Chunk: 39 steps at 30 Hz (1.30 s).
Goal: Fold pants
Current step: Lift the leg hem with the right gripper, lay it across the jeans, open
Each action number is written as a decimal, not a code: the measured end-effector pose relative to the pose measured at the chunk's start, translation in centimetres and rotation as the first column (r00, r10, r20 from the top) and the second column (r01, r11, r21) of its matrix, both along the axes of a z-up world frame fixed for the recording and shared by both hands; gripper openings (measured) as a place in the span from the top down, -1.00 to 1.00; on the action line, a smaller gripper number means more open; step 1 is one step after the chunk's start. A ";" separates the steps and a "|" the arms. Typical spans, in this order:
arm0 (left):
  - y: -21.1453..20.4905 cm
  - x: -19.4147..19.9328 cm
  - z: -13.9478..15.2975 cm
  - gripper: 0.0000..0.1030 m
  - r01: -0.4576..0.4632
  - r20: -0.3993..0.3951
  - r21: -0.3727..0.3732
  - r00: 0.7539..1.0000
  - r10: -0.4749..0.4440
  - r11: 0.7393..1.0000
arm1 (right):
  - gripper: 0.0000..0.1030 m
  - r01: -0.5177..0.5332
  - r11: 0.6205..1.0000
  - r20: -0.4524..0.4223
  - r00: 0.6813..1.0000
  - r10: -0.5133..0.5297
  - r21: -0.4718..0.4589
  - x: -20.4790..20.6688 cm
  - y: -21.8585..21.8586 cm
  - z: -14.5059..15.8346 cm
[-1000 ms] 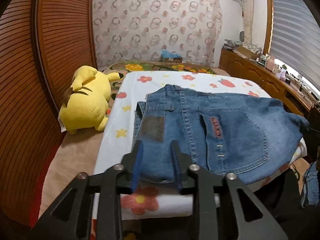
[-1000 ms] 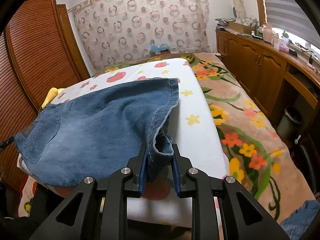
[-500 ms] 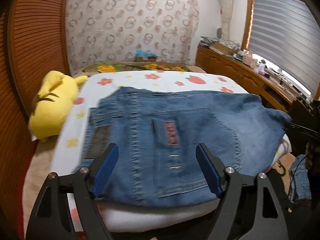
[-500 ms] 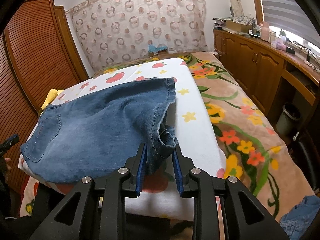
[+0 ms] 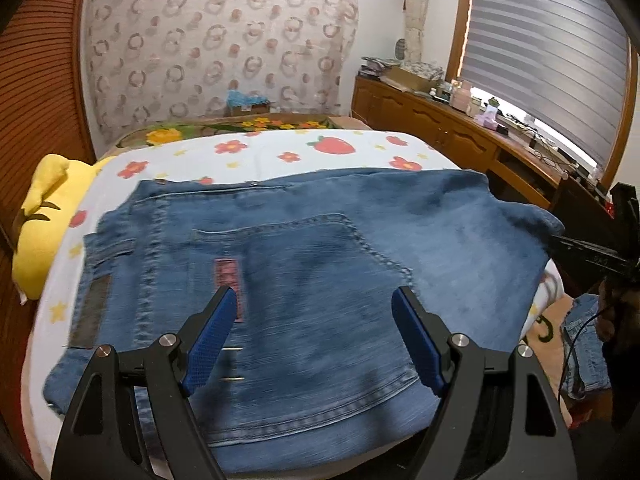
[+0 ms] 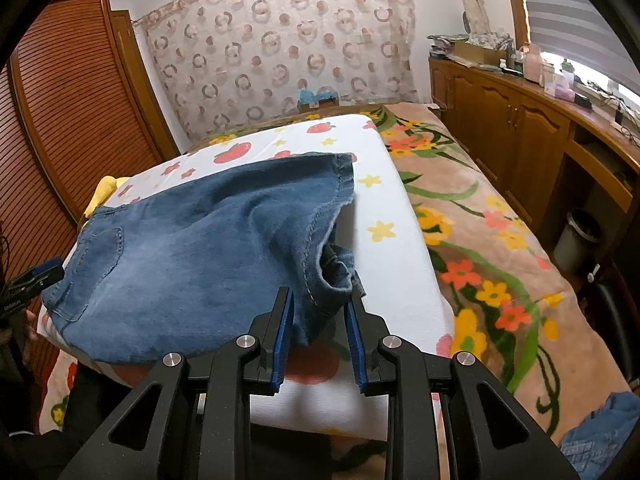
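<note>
On bed (image 6: 472, 240), atop white fruit-print pad (image 6: 392, 248), we see denim pants (image 5: 320, 264) folded, back pocket (image 5: 304, 264) up. Our left tongs (image 5: 312, 334) stand wide apart above pants, jaws just opened, nothing between them. Our right tongs (image 6: 320, 308) stand narrowly apart; bunched pant hem (image 6: 328, 280) hangs between pads, grip uncertain. Yellow plush toy (image 5: 36, 232) lies beside pad.

Left wrist view: close above folded jeans (image 5: 304, 280), angled down, facing curtain wall (image 5: 216, 48). Right wrist view: close over jeans' right edge, same heading. Shared: jeans, mattress (image 6: 400, 248), curtain wall.
</note>
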<state>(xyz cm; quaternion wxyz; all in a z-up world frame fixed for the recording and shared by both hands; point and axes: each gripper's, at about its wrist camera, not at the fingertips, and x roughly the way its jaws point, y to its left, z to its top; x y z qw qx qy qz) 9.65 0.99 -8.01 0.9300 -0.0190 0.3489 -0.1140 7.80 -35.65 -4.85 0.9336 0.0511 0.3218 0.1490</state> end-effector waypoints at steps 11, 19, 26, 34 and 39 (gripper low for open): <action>-2.5 0.2 -0.9 -0.56 0.041 -0.032 0.018 0.999 -0.040 0.999 | 0.49 -0.017 1.000 -0.005 1.000 0.017 -0.010 -0.2 0.4 -0.1; -3.2 0.1 -1.0 -0.56 0.045 -0.035 0.025 0.998 -0.044 0.999 | 0.88 -0.019 1.000 0.067 0.998 0.021 -0.021 -1.0 0.7 1.0; -3.3 -0.1 -0.9 -0.56 0.046 -0.032 0.034 0.998 -0.044 0.998 | 0.92 -0.070 0.997 0.130 0.989 0.073 -0.026 -0.9 1.9 2.8; -1.4 -0.8 -0.4 -0.56 0.007 -0.020 0.019 1.000 -0.007 1.000 | 0.93 -0.197 0.979 0.196 0.959 0.204 -0.056 0.2 6.0 5.5; 0.6 -1.4 -0.2 -0.56 -0.034 -0.010 0.007 0.999 0.034 0.999 | 0.93 -0.305 0.949 0.238 0.919 0.315 -0.081 0.9 10.1 7.5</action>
